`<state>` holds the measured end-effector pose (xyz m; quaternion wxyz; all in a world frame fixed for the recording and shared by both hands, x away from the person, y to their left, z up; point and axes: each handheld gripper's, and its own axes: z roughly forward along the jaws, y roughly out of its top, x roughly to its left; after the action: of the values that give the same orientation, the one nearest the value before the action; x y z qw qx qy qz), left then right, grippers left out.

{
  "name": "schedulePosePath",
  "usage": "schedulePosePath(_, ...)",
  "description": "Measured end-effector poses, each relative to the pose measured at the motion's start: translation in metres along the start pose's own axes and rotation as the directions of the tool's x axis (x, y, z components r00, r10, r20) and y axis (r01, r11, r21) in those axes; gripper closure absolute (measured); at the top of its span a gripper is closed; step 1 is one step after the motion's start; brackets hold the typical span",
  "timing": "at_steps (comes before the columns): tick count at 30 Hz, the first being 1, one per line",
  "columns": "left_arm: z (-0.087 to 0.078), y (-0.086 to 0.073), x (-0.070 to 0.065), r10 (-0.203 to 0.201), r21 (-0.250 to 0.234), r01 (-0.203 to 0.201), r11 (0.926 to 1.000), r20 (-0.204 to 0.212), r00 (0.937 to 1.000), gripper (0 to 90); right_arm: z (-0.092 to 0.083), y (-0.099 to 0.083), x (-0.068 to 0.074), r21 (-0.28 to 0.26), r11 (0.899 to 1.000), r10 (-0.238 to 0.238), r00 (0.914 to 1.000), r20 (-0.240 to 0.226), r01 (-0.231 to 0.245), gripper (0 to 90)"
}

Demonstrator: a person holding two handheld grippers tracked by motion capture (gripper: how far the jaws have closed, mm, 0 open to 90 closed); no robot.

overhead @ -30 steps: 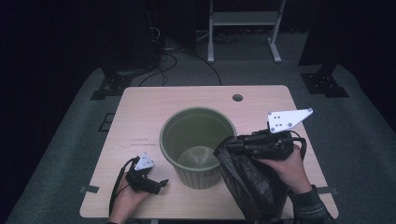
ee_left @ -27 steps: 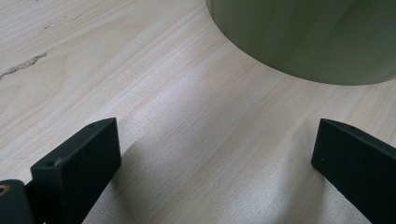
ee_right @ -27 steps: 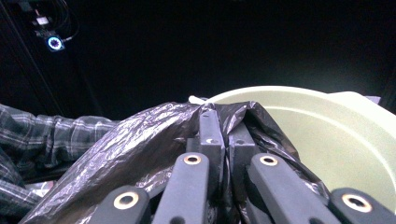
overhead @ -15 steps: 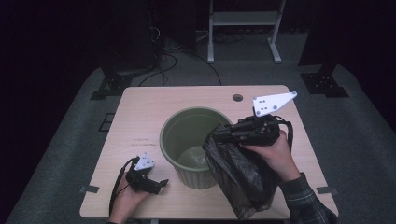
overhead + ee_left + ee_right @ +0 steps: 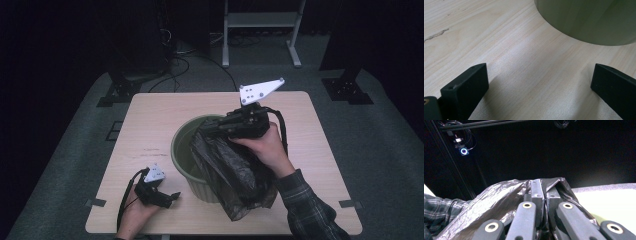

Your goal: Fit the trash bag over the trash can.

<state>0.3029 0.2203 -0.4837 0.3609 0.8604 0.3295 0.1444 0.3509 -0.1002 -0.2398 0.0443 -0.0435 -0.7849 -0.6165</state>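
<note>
- I am pinching the black bin liner (image 5: 235, 170) in my right gripper (image 5: 210, 131), jaws clamped together on the plastic film (in the right gripper view the film is bunched around the closed jaws).
- The liner is hanging right of centre in the high view, draped over the near right rim of the green waste bin (image 5: 184, 150) and sagging down to the table (image 5: 300, 107) at lower centre.
- My left gripper (image 5: 172, 196) is lying at the lower left, jaws standing wide apart with nothing between them, just beside the bin's wall.
- I judge I am carrying the liner's mouth over the bin for lining it.
- Next I am needing the left jaws on the opposite edge of the film, spreading the mouth before lowering it.
</note>
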Motion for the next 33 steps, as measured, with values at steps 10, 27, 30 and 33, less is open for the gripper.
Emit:
schedulePosePath(10, 0.000, 0.000, 0.000, 0.000, 0.000, 0.000, 1.0000, 0.000, 1.0000, 0.0, 0.031, 0.031, -0.022, -0.013, 1.000, -0.023, 0.9990, -0.039, 0.022, 88.2)
schedulePosePath(27, 0.000, 0.000, 0.000, 0.000, 0.001, 0.000, 1.0000, 0.001, 1.0000, 0.0, 0.078, 0.043, -0.045, -0.022, 1.000, 0.004, 0.9950, -0.100, -0.007, 88.1)
schedulePosePath(30, 0.000, 0.000, 0.000, 0.000, 0.000, 0.000, 1.0000, 0.001, 1.0000, 0.0, 0.072, 0.034, -0.044, 0.003, 1.000, 0.020, 0.9962, -0.084, -0.020, 88.0)
schedulePosePath(33, 0.000, 0.000, 0.000, 0.000, 0.001, 0.000, 1.0000, 0.001, 1.0000, 0.0, 0.061, 0.028, -0.041, 0.025, 0.999, 0.026, 0.9981, -0.056, -0.025, 88.0)
